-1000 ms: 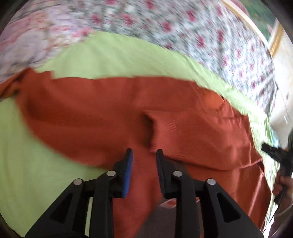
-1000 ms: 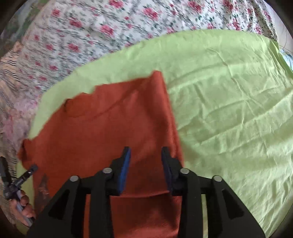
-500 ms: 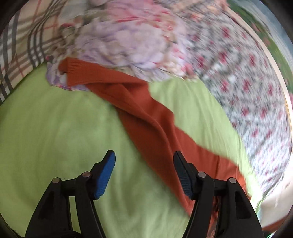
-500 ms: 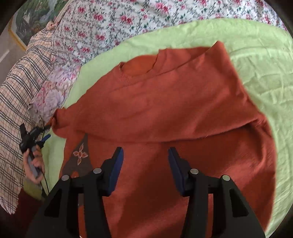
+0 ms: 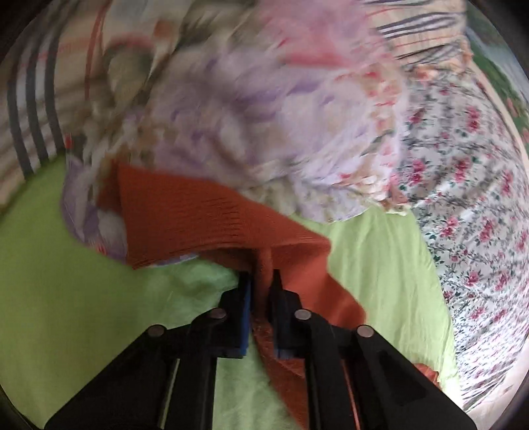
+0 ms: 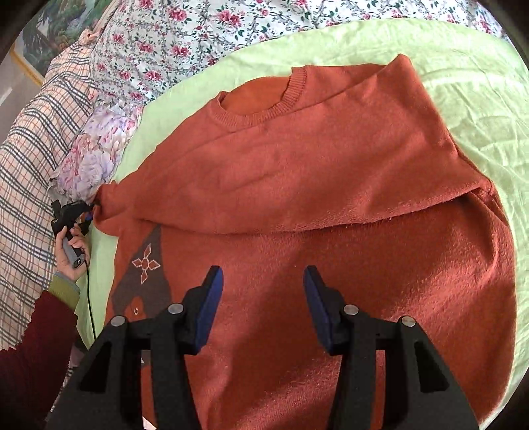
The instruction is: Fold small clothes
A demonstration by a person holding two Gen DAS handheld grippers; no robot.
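An orange knit sweater (image 6: 330, 185) lies on a light green sheet (image 6: 479, 89), neck away from me, its right sleeve folded across the chest. In the left wrist view my left gripper (image 5: 261, 287) is shut on the sweater's left sleeve (image 5: 198, 221) near the cuff, which stretches over a floral pillow. The same gripper shows in the right wrist view (image 6: 87, 210) at the far left, pinching the sleeve end. My right gripper (image 6: 263, 304) is open and empty above the sweater's lower body.
A lilac floral pillow (image 5: 264, 125) and a plaid blanket (image 6: 26, 149) lie at the left of the sheet. A rose-print bedspread (image 6: 198, 29) covers the bed beyond. A dark patch with a flower motif (image 6: 145, 264) marks the sweater's left side.
My left gripper moved left along the sleeve and closed on it near the cuff. My right gripper drew back over the sweater's body and opened wider.
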